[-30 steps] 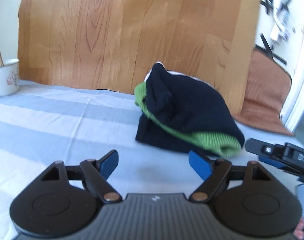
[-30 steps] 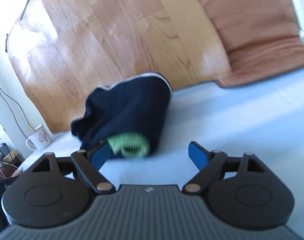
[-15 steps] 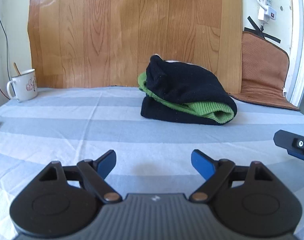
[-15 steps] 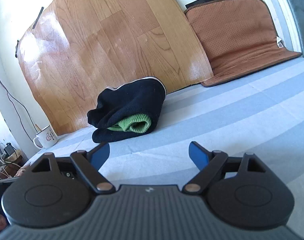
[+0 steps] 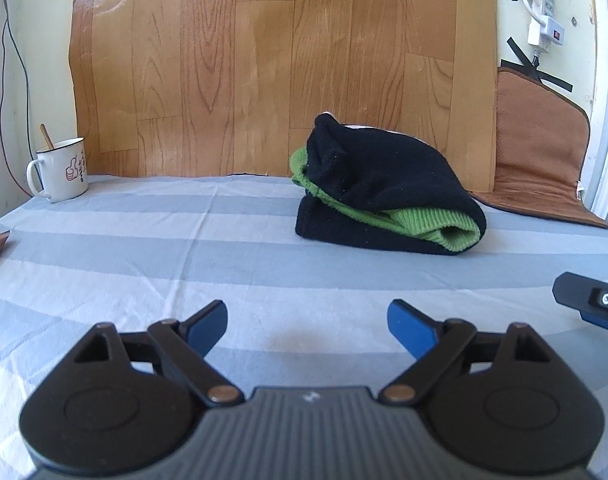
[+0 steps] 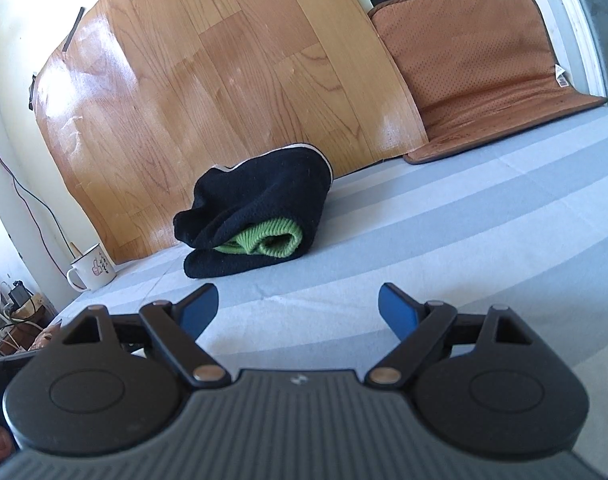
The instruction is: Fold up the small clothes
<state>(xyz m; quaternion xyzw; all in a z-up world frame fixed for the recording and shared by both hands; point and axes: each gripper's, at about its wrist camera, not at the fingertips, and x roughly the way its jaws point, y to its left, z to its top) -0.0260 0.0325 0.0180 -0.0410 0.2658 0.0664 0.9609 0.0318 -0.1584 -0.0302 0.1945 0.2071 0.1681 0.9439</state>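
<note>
A folded dark navy garment with green ribbed trim (image 5: pixel 387 196) lies in a bundle on the striped blue-and-white sheet (image 5: pixel 144 248), near the back wall. It also shows in the right wrist view (image 6: pixel 256 228). My left gripper (image 5: pixel 307 322) is open and empty, well in front of the bundle. My right gripper (image 6: pixel 298 308) is open and empty, in front of and to the right of the bundle. A tip of the right gripper shows at the right edge of the left wrist view (image 5: pixel 591 300).
A white enamel mug (image 5: pixel 60 174) with a stick in it stands at the back left; it shows in the right wrist view (image 6: pixel 91 270) too. A wood-pattern sheet (image 5: pixel 284 60) lines the wall. A brown mat (image 6: pixel 483 60) leans at the back right. Cables (image 6: pixel 8 312) lie left.
Both grippers have pulled back from the folded garment and levelled out. The bundle now lies farther away and stays still on the sheet. Both stay open.
</note>
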